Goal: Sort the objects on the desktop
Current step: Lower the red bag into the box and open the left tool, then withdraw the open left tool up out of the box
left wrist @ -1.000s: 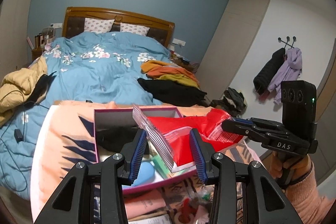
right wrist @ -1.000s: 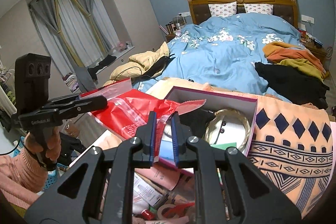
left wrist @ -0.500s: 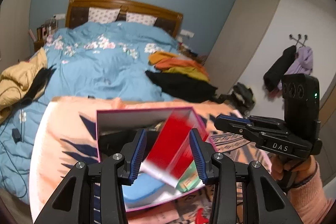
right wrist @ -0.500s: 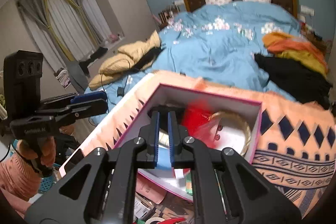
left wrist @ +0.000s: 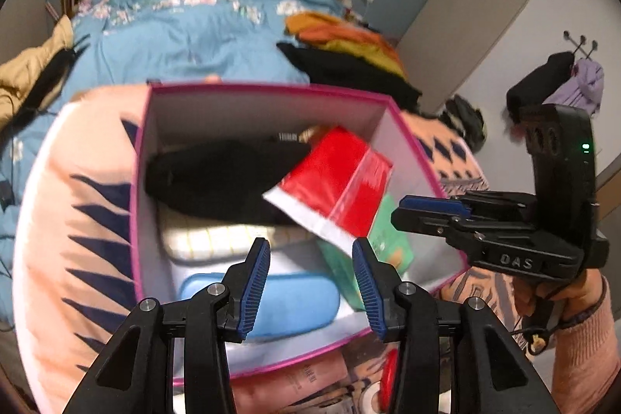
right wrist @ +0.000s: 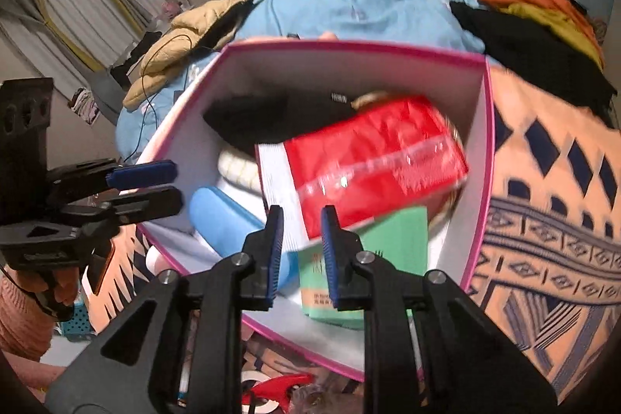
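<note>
Right wrist: since one second ago we released the red zip-seal plastic bag [right wrist: 372,161] into the pink-rimmed cardboard box [right wrist: 487,127], at twelve o'clock; both the right gripper [right wrist: 299,239] and the left gripper [left wrist: 308,272] gape empty, item sorted.

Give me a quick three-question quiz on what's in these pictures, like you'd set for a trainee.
1. True or false: the red bag lies inside the pink-rimmed box.
2. The soft case by the box's near wall is: A blue, B yellow, C purple.
3. What are the left tongs gripping?

Key: 1 true. 2 A. 3 nothing; they stand open above the box.
</note>
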